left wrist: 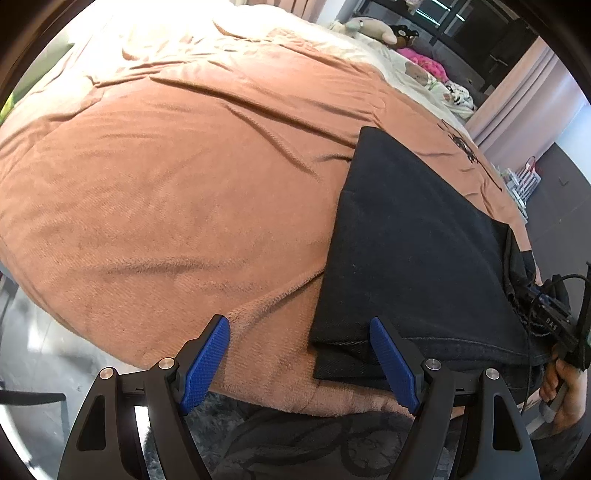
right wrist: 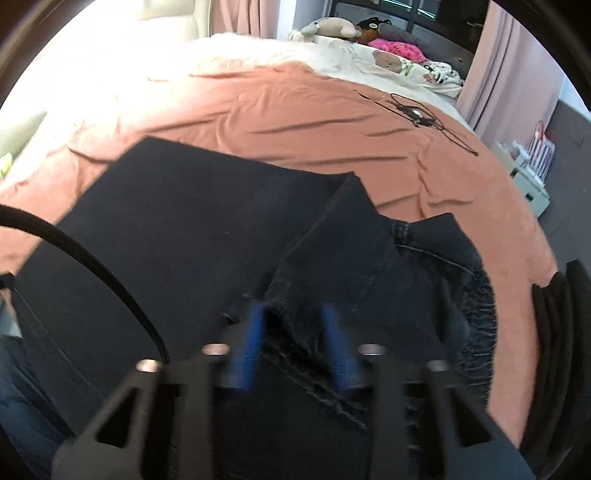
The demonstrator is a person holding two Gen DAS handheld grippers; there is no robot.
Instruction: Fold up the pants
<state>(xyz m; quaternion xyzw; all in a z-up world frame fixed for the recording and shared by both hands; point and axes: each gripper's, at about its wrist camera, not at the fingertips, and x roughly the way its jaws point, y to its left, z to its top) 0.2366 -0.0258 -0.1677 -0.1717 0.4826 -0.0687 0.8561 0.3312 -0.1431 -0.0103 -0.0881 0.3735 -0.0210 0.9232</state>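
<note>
Dark blue-black pants [left wrist: 413, 236] lie folded on an orange blanket [left wrist: 177, 177] near the bed's front right edge. My left gripper [left wrist: 299, 332] is open, its blue pads to either side of the pants' near left corner, empty. In the right wrist view the pants [right wrist: 177, 229] fill the lower middle, with the waistband end [right wrist: 454, 280] bunched at the right. My right gripper [right wrist: 293, 325] is blurred, jaws partly open around a raised fold of the pants; I cannot tell whether it grips it. The right gripper also shows at the edge of the left wrist view [left wrist: 554, 321].
A black cable [right wrist: 417, 110] lies on the blanket at the back right. Stuffed toys [right wrist: 332, 29] and pink cloth [right wrist: 399, 50] sit at the bed's far end. A shelf with items [right wrist: 532, 166] stands right of the bed. A dark rug [left wrist: 295, 435] lies below the bed edge.
</note>
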